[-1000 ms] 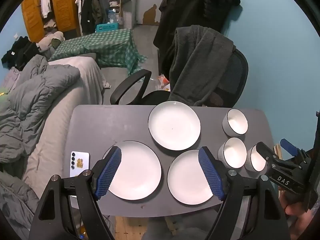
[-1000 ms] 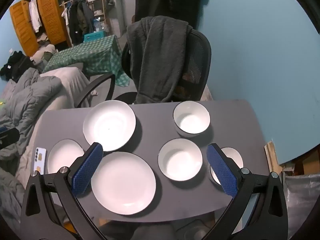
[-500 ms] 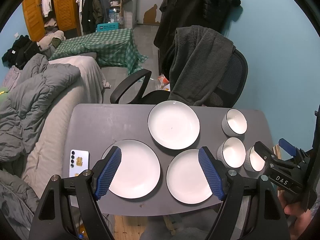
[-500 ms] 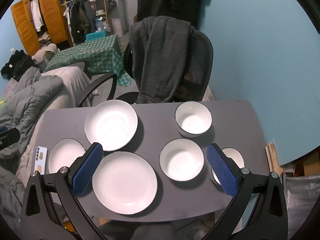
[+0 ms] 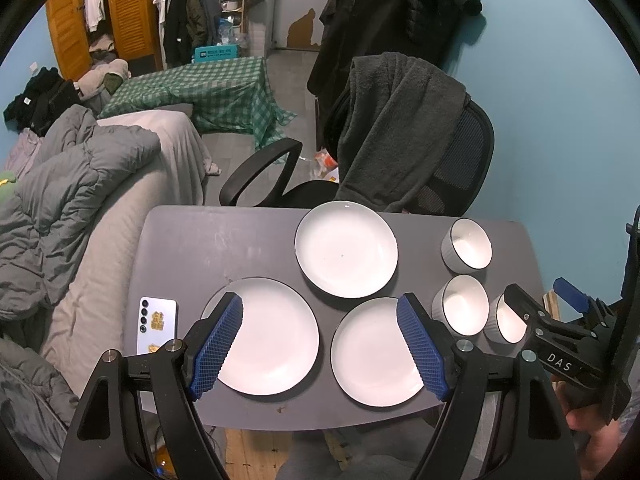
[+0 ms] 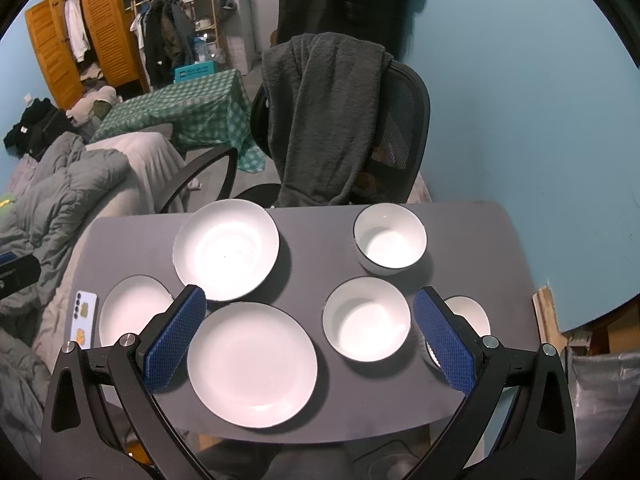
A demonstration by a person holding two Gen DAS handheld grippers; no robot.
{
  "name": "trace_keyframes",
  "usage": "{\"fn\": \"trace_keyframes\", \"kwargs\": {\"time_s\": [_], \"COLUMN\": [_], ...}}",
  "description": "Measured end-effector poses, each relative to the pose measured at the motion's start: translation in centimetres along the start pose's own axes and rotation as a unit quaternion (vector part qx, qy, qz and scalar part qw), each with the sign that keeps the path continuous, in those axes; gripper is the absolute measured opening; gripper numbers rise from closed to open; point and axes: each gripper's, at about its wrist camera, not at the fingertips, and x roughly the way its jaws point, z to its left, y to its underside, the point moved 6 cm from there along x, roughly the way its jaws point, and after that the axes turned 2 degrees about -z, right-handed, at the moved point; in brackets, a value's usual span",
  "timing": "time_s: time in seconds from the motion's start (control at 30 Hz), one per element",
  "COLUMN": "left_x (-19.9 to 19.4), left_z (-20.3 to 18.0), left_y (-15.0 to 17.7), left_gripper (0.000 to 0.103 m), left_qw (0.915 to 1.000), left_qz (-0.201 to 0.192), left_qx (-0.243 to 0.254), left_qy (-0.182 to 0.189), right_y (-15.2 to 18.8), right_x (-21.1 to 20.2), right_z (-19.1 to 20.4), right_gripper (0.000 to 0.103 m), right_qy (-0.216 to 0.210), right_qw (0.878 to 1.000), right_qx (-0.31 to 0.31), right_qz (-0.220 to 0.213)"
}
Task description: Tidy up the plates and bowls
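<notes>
Since the earlier frame nothing has shifted: left tongs [image 5: 320,346] and right tongs [image 6: 308,338] remain spread apart, empty, over three plates [image 5: 346,249] and three bowls [image 6: 389,239] lying unstacked across the worktop [image 5: 224,240].

On the table [image 5: 208,248], taken as a clock face in the left wrist view, 3 plates sit at centre [image 5: 346,249], 7 o'clock [image 5: 269,336] and 5 o'clock [image 5: 374,351], 3 bowls line the 3 o'clock edge [image 5: 466,244] [image 5: 461,305] [image 5: 507,320], a phone [image 5: 157,325] lies at 8 o'clock, and a chair [image 5: 460,160] stands beyond 12 o'clock.
</notes>
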Motion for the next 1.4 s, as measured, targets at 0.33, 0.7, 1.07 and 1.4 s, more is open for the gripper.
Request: {"fn": "trace_keyframes", "kwargs": {"time_s": [0.33,0.7,1.07,1.4], "left_x": [-0.1,-0.4,-0.3,-0.2], "left_z": [-0.3,-0.9,-1.2,-1.2], "left_y": [0.2,0.3,0.1,0.0], "left_gripper": [0.081,0.081,0.081,0.081], "left_qw": [0.9999,0.9999,0.9998,0.9998], "left_qz": [0.000,-0.001,0.002,0.002], "left_qx": [0.006,0.006,0.004,0.003], "left_qy": [0.015,0.016,0.019,0.021], "right_y": [0.1,-0.2,-0.6,-0.7], "right_x": [-0.1,-0.3,-0.2,-0.1], "right_z": [0.3,0.6,0.7,0.7], "right_gripper": [0.102,0.102,0.102,0.102], "right_qy": [-0.003,-0.004,-0.005,-0.004], "right_qw": [1.000,1.000,1.000,1.000], "right_qx": [-0.004,-0.006,-0.009,-0.009], "right_qz": [-0.002,-0.004,-0.002,-0.002]}}
